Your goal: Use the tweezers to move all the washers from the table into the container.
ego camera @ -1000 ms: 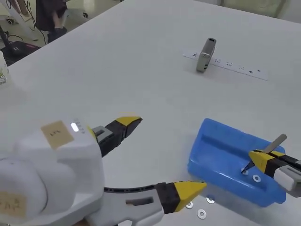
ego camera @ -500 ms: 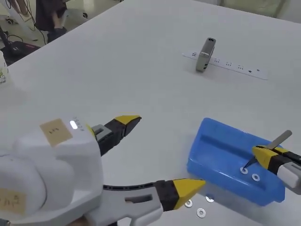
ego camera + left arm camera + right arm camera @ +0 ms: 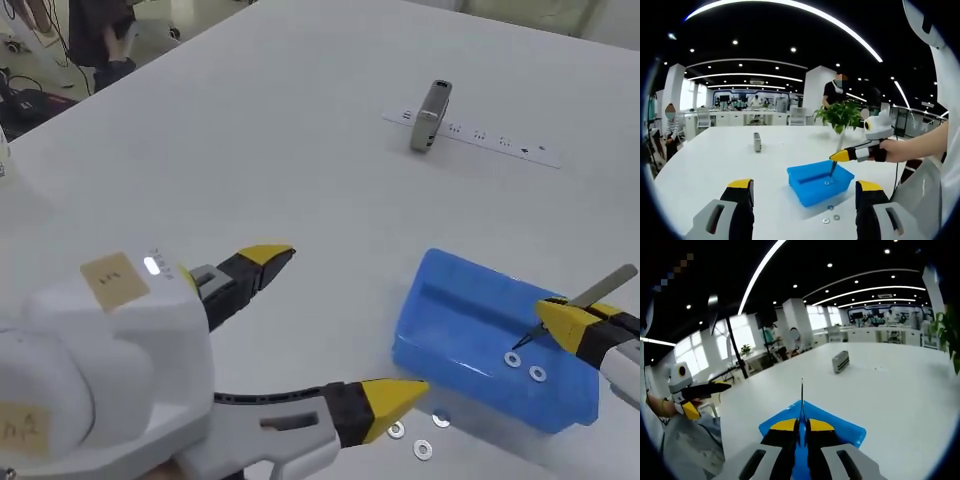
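Note:
The blue container [image 3: 470,330] sits at the right of the white table, with two washers [image 3: 512,360] lying inside it. Three more washers [image 3: 423,450] lie on the table just in front of it. My right gripper [image 3: 572,322] is shut on the tweezers [image 3: 525,339], whose thin tips hang just above the container's washers and carry nothing. The tweezers [image 3: 801,400] stick straight out between the closed yellow jaws over the container [image 3: 840,429]. My left gripper [image 3: 335,325] hovers open left of the container. Its view shows the container [image 3: 812,189], the loose washers [image 3: 826,220] and the right gripper [image 3: 844,155].
A white power strip [image 3: 500,142] with a grey adapter [image 3: 430,115] plugged in lies at the far side of the table. Bare white tabletop [image 3: 250,150] stretches left and back. People sit and stand in the office behind the table.
The tweezers have let a washer go in the container, where two now lie, and the right gripper has drawn back up and to the right. The left gripper stays put.

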